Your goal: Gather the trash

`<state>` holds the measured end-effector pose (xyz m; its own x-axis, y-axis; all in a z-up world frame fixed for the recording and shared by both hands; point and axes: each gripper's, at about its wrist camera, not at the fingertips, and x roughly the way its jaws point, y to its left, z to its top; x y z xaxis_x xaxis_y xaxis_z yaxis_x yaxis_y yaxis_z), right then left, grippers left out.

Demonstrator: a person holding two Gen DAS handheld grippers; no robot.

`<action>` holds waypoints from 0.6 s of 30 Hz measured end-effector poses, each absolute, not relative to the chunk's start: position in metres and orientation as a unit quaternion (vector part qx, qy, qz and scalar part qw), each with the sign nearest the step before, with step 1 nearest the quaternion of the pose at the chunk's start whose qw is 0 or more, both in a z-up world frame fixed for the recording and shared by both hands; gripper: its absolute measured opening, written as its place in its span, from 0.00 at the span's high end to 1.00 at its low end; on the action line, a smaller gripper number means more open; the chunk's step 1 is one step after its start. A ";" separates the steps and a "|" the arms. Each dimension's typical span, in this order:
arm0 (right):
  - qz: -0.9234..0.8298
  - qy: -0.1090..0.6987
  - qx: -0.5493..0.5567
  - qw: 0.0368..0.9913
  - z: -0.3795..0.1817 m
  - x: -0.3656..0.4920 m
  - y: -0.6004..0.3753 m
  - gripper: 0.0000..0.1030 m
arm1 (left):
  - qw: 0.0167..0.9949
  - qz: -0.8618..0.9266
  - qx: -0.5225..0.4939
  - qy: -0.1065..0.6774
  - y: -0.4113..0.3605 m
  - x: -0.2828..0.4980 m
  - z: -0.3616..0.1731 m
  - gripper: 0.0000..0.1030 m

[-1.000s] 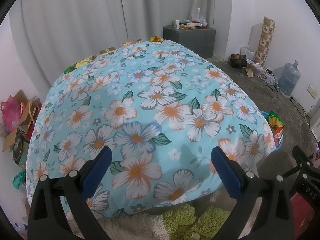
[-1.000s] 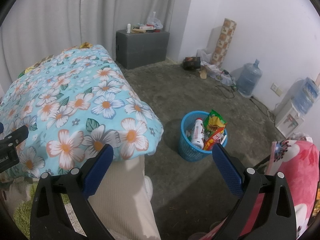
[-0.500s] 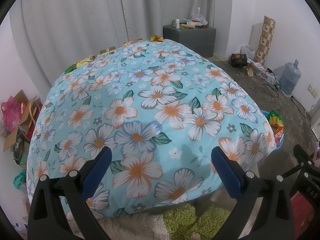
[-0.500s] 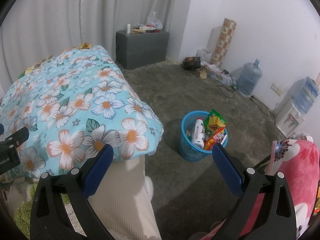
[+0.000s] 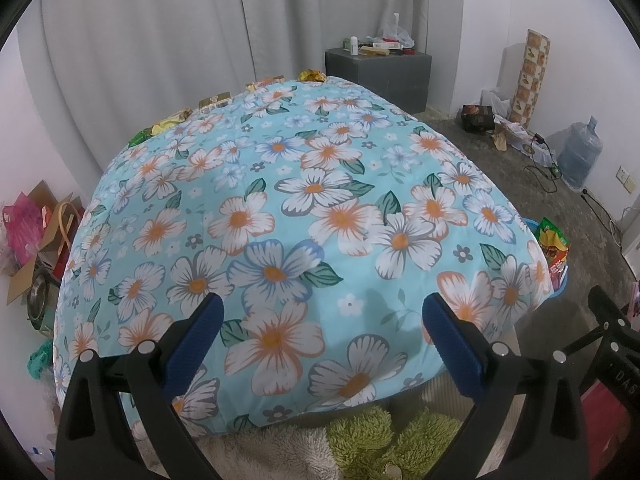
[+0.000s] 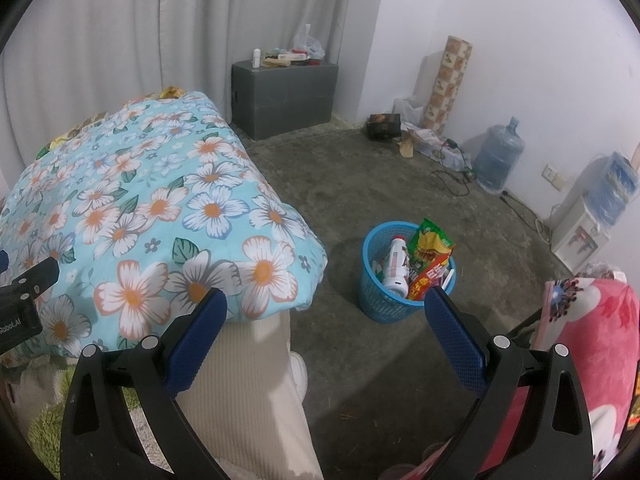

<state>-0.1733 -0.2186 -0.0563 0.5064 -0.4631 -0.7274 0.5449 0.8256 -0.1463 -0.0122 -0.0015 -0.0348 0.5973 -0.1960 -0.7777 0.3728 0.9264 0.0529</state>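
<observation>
The left tool (image 5: 320,328) hangs with its blue pads spread wide and nothing between them, low over the near edge of a desk covered by a light blue flowered cloth (image 5: 304,208). Under that edge, at 6 o'clock in the left view, lies a green and cream fluffy fabric (image 5: 360,444). The right tool (image 6: 326,322) is likewise spread and empty, held over the bare concrete floor (image 6: 384,184) beside the desk's right corner, with a person's cream trouser leg (image 6: 244,392) just below it and a pink flowered blanket (image 6: 596,344) at 4 o'clock. Just beyond the right tool's right pad, at about 1 o'clock, stands a blue plastic basket (image 6: 384,300) on the floor, close to the desk corner; it holds a white bottle (image 6: 396,268) and green and red snack wrappers (image 6: 430,248) that stick up above its rim. Along the far edge of the desk, from 10 to 12 o'clock in the left view, lies a row of crumpled wrappers (image 5: 216,100), yellow, green and gold. Behind them a grey curtain (image 5: 160,40) covers the wall. At 1 o'clock a dark grey box (image 5: 380,72) stands against the wall with small items on top, and farther right are a patterned roll (image 6: 448,80) and a water jug (image 6: 498,156).
</observation>
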 end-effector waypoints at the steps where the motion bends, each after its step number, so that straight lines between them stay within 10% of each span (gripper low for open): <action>1: -0.291 0.403 0.051 0.866 -0.056 -0.174 -0.218 0.08 | 0.887 -0.160 0.105 0.419 -0.001 -0.012 -0.035 0.05; 18: -0.292 0.401 0.052 0.867 -0.056 -0.173 -0.217 0.08 | 0.888 -0.160 0.106 0.419 -0.003 -0.011 -0.034 0.05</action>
